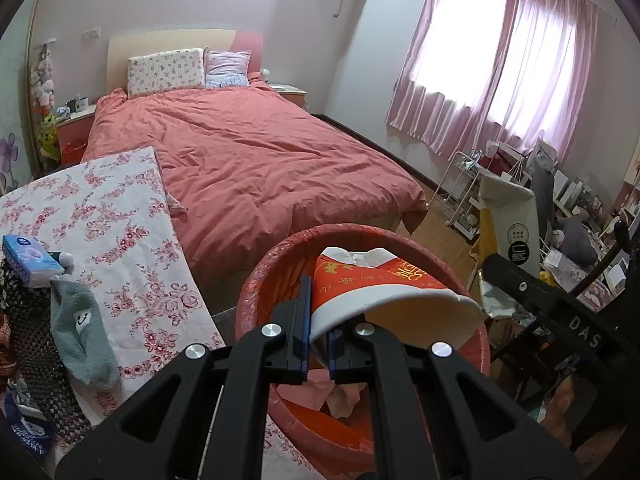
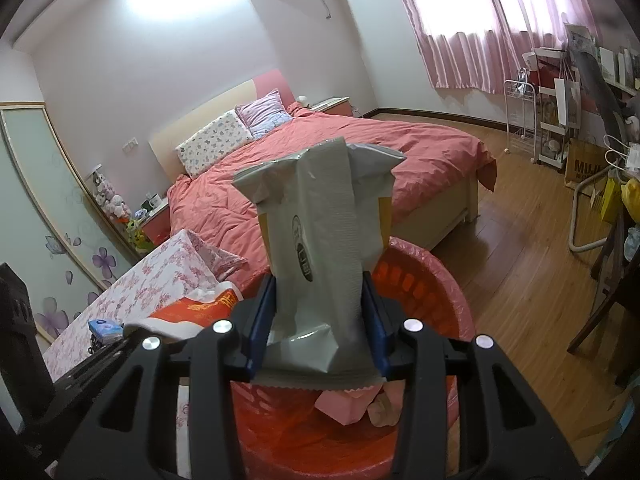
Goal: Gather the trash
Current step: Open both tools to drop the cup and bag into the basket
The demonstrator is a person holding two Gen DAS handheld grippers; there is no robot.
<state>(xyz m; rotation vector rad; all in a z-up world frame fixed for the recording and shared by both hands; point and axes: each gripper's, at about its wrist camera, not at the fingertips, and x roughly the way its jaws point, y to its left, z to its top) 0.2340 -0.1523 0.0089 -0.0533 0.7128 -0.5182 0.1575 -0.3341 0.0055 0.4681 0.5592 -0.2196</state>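
Observation:
My left gripper (image 1: 319,340) is shut on the rim of a crushed red and white paper cup (image 1: 384,284) and holds it over the red trash bin (image 1: 256,300). My right gripper (image 2: 320,320) is shut on a grey and white snack wrapper (image 2: 320,216), upright above the same bin (image 2: 432,280). Pink crumpled paper (image 2: 348,404) lies inside the bin. The cup also shows in the right wrist view (image 2: 192,308) at the left. The wrapper also shows in the left wrist view (image 1: 508,224), with the right gripper's black body (image 1: 560,312) below it.
A floral mattress pad (image 1: 120,240) at the left bears a grey sock (image 1: 80,328) and a blue tissue pack (image 1: 28,256). A bed with a red duvet (image 1: 248,152) lies behind. Racks, bags and clutter (image 1: 560,200) stand at the right on the wooden floor (image 2: 520,260).

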